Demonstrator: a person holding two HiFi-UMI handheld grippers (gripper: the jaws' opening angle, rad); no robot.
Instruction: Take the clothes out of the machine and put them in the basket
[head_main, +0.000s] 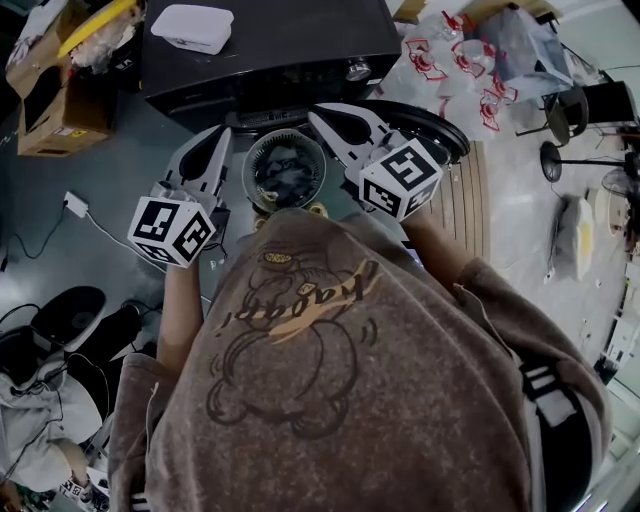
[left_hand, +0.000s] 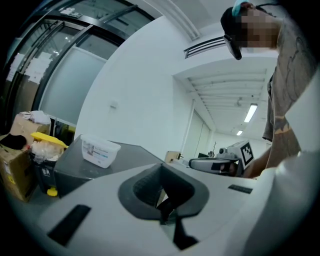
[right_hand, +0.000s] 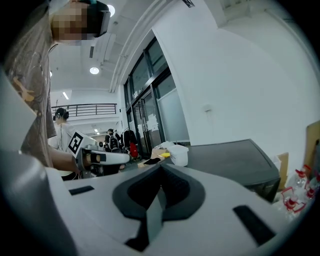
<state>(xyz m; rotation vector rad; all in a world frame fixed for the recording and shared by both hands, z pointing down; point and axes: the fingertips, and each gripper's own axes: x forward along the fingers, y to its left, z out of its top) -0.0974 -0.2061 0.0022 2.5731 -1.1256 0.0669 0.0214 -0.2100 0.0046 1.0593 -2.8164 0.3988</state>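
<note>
A black washing machine stands in front of me, and in the head view its round drum opening shows dark clothes inside. The door hangs open to the right. My left gripper is held level just left of the opening, shut and empty. On the other side of the opening my right gripper is also shut, with nothing in it. In the left gripper view the left gripper has its jaws together. The right gripper shows the same in its own view.
A white lidded tub sits on the machine top. Cardboard boxes stand to the left, and a cable with a plug lies on the floor. Packed bottles and a fan stand are at the right. Another person is at the lower left.
</note>
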